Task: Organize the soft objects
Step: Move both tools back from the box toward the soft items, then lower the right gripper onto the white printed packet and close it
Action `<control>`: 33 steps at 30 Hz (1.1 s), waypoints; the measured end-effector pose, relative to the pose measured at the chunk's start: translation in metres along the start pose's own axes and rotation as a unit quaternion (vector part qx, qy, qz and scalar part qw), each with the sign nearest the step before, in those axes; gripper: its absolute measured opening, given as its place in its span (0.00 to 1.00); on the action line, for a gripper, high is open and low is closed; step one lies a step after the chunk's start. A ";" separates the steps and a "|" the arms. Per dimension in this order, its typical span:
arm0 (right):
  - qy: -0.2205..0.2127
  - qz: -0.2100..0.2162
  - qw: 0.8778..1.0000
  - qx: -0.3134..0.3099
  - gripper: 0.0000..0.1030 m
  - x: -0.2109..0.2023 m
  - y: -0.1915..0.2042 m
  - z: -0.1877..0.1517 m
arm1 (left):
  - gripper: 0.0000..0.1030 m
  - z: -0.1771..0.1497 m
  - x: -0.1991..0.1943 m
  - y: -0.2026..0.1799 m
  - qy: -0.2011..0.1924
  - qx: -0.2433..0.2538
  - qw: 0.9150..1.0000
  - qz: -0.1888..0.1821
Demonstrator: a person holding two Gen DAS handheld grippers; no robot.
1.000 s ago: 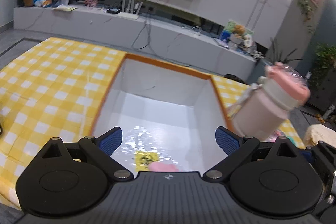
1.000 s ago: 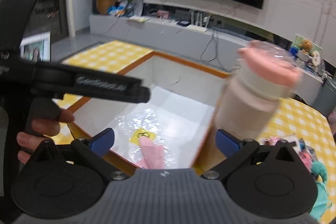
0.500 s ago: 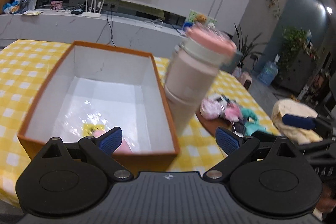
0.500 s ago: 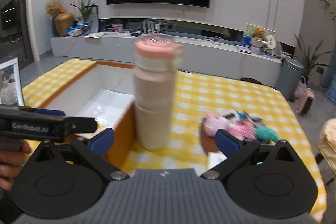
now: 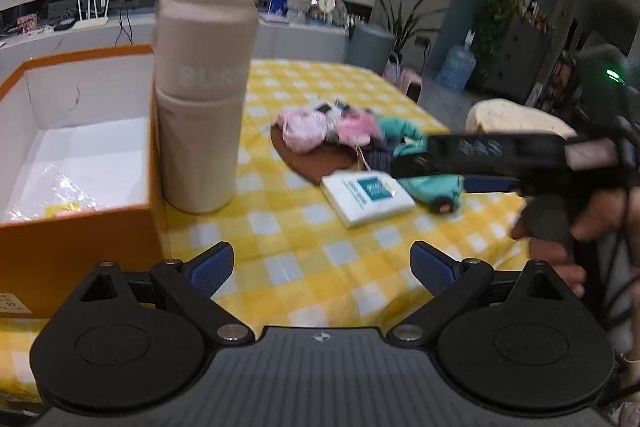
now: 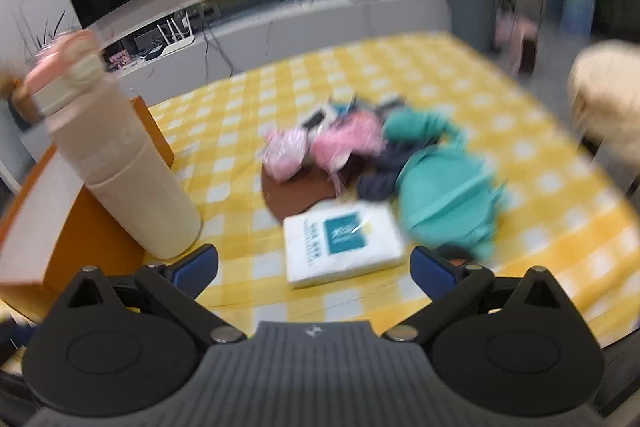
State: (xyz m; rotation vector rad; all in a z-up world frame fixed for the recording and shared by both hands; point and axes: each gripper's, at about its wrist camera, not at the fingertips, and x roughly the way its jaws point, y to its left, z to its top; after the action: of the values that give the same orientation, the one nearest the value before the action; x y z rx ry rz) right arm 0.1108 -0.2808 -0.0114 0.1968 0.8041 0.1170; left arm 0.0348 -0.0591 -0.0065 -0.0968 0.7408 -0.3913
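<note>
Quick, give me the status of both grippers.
Left gripper: open, holding nothing.
Right gripper: open, holding nothing.

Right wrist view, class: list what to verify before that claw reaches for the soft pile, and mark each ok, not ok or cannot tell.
1. Right claw open, empty: ok.
2. Left claw open, empty: ok.
3. Soft pile in sight, unobstructed: ok.
4. Tissue pack lies between claw and pile: not ok.
5. Bottle upright, clear of the pile: ok.
6. Orange box has room: ok.
7. Item edges sharp enough to aim: cannot tell, blurred.
</note>
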 end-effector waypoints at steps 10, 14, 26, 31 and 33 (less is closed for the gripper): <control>0.059 -0.044 0.996 -0.053 0.97 0.072 -0.004 0.009 | 1.00 -0.008 0.025 0.010 0.056 -0.038 0.997 -0.024; 0.078 -0.028 0.994 -0.075 0.97 0.089 0.007 0.010 | 1.00 -0.011 0.028 0.012 0.068 -0.041 0.997 -0.011; 0.092 -0.095 0.985 -0.113 0.98 0.131 0.019 0.008 | 1.00 -0.015 0.025 0.020 0.073 -0.032 0.997 -0.008; 0.082 -0.081 0.985 -0.132 0.87 0.125 0.018 0.005 | 1.00 -0.016 0.028 0.023 0.087 -0.034 0.996 0.002; 0.079 -0.070 0.983 -0.148 0.80 0.117 0.021 0.003 | 1.00 -0.015 0.028 0.025 0.089 -0.035 0.995 0.003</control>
State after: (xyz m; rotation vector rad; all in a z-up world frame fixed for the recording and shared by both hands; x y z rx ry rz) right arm 0.1929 -0.2400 -0.0874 -0.1517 0.9453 0.1192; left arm 0.0510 -0.0462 -0.0411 -0.1265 0.9299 -0.3710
